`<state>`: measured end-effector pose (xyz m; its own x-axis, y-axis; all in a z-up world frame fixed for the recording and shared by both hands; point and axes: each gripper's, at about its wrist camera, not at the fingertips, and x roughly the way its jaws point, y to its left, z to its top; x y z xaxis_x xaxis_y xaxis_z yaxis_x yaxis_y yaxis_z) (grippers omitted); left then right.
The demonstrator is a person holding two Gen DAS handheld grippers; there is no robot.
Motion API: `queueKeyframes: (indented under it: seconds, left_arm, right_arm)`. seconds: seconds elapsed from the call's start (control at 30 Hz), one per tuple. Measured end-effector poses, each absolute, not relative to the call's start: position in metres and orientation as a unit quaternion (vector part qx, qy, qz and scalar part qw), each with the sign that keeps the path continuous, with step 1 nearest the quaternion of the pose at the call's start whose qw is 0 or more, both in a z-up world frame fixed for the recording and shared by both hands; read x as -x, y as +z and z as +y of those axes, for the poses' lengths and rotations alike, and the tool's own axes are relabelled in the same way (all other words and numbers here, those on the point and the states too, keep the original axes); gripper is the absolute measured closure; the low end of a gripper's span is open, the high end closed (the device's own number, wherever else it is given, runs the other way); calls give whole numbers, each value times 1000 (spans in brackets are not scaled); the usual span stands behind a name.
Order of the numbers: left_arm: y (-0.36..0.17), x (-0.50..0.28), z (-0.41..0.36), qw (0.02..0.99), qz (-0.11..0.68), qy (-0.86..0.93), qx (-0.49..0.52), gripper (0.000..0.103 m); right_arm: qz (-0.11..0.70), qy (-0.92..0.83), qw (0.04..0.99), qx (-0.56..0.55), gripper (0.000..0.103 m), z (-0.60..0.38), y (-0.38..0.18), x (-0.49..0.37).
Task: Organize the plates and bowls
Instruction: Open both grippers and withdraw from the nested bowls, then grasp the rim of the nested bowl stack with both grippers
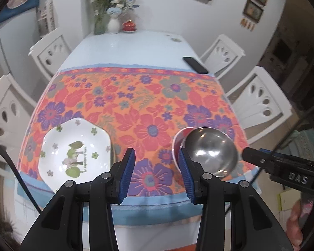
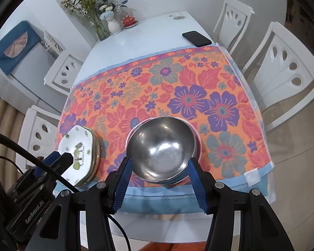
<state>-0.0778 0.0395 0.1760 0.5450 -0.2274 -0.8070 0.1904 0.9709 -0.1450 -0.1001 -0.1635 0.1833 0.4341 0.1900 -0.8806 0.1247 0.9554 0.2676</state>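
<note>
- Plate (image 1: pixel 76 151), white and eight-sided with a tree print, is seen in the left wrist view on the flowered cloth (image 1: pixel 136 104), near its front left edge.
- Steel bowl (image 1: pixel 211 150) is nested in a pink bowl (image 1: pixel 176 141), right of the plate and well apart from it.
- Left gripper (image 1: pixel 157 163) is held above the bare cloth between plate and bowls, jaws parted, nothing between them.
- A phone (image 1: pixel 195 64) is seen on the table (image 1: pixel 125 48) beyond the cloth.
- In the right wrist view, the plate (image 2: pixel 79 152) is shown topping a stack of plates (image 2: pixel 96 152).
- The steel bowl (image 2: pixel 161 148) is seen stacked in other bowls at the cloth's (image 2: pixel 178 83) near edge.
- Right gripper (image 2: pixel 160 170) is held over the bowl, jaws spread wide; contact cannot be made out.
- The left gripper's tip (image 2: pixel 62 160) is caught over the plate's edge.
</note>
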Motion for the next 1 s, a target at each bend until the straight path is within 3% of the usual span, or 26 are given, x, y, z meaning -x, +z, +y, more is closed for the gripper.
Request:
queueKeyframes:
  seconds: [0.43,0.53,0.6,0.67,1.0]
  left_arm:
    - [162,64,17,863,493,-102,26,62]
    - [152,58,15,852,510,-106,41,57]
    - [143,54,11,840,522,-135,58,42]
    - [135,54,6,830,526,-166,77,37]
    - [94,40,-6,800,572,-147,104,37]
  right_arm:
    - [547,15,829,-120,50,-185,174,88]
    - [555,15,822,-123,50,-191,163,85]
    - [564,13,816,-128,50,-196,151,83]
    - [577,13,804,-142,50,-203,134,80]
    - [598,50,770,-217,50,-220,91,71]
